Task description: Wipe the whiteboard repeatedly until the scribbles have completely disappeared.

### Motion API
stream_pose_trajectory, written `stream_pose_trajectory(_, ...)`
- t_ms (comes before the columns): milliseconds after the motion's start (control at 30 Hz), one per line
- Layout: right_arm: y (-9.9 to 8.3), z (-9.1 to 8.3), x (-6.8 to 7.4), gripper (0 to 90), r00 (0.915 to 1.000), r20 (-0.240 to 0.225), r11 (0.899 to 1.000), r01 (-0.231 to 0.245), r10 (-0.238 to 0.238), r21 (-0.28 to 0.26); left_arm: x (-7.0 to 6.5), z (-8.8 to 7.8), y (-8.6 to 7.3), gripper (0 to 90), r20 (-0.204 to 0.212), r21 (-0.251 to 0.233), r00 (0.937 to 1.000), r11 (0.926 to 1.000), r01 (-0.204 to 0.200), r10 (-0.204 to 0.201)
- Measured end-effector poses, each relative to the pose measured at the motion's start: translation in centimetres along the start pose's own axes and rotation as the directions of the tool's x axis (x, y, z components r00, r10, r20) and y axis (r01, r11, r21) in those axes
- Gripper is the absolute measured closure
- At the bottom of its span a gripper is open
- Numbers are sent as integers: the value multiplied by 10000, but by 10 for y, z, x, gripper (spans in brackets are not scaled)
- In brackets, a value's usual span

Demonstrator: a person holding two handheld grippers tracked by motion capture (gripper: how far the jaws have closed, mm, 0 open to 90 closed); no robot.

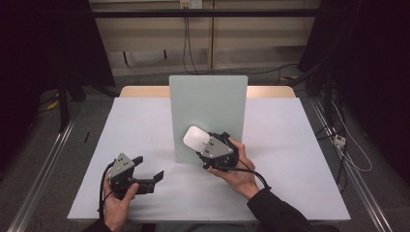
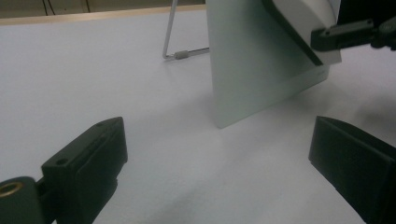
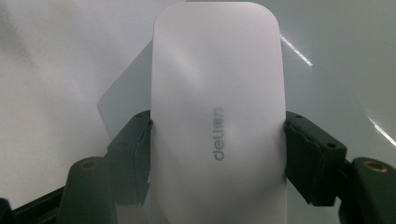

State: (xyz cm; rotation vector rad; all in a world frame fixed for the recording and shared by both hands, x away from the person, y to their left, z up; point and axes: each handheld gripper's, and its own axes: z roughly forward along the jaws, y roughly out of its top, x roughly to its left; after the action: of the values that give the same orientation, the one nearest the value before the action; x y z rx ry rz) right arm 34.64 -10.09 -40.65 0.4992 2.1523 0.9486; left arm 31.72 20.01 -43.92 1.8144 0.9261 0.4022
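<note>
A pale green-grey board (image 1: 208,106) stands upright in the middle of the white table (image 1: 290,145). My right gripper (image 1: 205,146) is shut on a white rounded block (image 1: 196,137) with a dark underside, and holds it at the board's lower face. In the right gripper view both black jaws clamp the block (image 3: 217,107) by its long sides, with a grey logo on its top and the board (image 3: 336,37) close behind. Low at the table's left, my left gripper (image 1: 151,166) is open with nothing in it. Its jaws (image 2: 217,154) stand wide apart over bare table, pointed toward the board (image 2: 252,60).
A thin wire stand (image 2: 170,32) props the board from behind. A wooden strip (image 1: 270,91) edges the table's far side. Cables (image 1: 348,150) trail on the floor at the right, and metal rails (image 1: 43,164) run along both sides.
</note>
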Motion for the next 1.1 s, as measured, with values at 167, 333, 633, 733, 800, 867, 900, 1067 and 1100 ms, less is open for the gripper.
stream_pose_trajectory(167,-6,7,14,315,9988,-446,9995,190,-178,252,0,0,0,43,31,-9,10000,10000,-19,19)
stream_pose_trajectory(333,-10,13,23,315,9948,-999,9987,246,-199,456,0,0,0,43,16,2,10000,10000,6,-6)
stream_pose_trajectory(633,-7,6,13,315,9987,-457,9993,219,-205,316,0,0,0,43,9,3,10000,10000,7,-7)
stream_pose_trajectory(733,-6,-2,1,315,9999,-161,9998,-19,23,204,0,0,0,43,2,13,10000,10000,3,-3)
stream_pose_trajectory(800,-5,-8,-7,315,9998,95,9998,-192,191,106,0,0,0,43,4,16,10000,10000,12,-12)
stream_pose_trajectory(867,-4,-11,-13,315,9993,256,9996,-288,288,26,0,1,0,43,18,-24,10000,10000,66,-65)
stream_pose_trajectory(900,-4,-14,-16,315,9987,376,9994,-334,335,-29,0,1,0,43,15,31,10000,10000,2,-2)
stream_pose_trajectory(1067,-2,-16,-21,315,9973,616,9992,-385,390,-90,0,1,0,43,16,35,10000,10000,2,-2)
stream_pose_trajectory(1100,-2,-16,-20,315,9972,625,9992,-394,400,-100,0,1,0,43,13,32,10000,10000,0,0)
